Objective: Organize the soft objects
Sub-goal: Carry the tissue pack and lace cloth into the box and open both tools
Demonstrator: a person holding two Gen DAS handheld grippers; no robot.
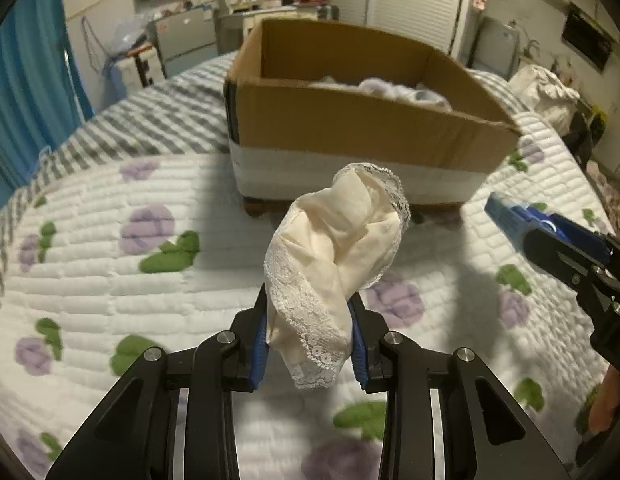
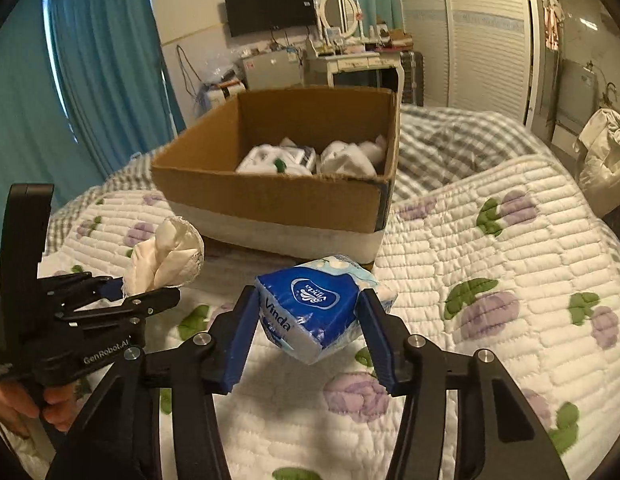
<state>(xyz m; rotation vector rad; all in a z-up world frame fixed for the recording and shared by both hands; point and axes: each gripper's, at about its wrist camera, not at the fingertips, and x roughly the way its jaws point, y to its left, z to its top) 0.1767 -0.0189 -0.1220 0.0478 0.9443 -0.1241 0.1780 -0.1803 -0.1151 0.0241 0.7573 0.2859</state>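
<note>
My left gripper (image 1: 310,320) is shut on a cream lace-trimmed cloth (image 1: 337,256) and holds it above the bed, in front of the cardboard box (image 1: 349,120). The cloth also shows in the right wrist view (image 2: 166,256), with the left gripper (image 2: 126,292) at the left. My right gripper (image 2: 308,312) is shut on a blue Vinda tissue pack (image 2: 313,308), held above the quilt near the box (image 2: 270,196). The right gripper (image 1: 509,216) appears at the right edge of the left wrist view. White soft items (image 2: 310,158) lie inside the box.
The box stands on a quilted bedspread with purple flowers (image 1: 110,280). A grey checked blanket (image 2: 449,144) lies behind and beside the box. Blue curtains (image 2: 90,80), a dresser with mirror (image 2: 349,56) and white wardrobe doors (image 2: 481,40) line the far walls.
</note>
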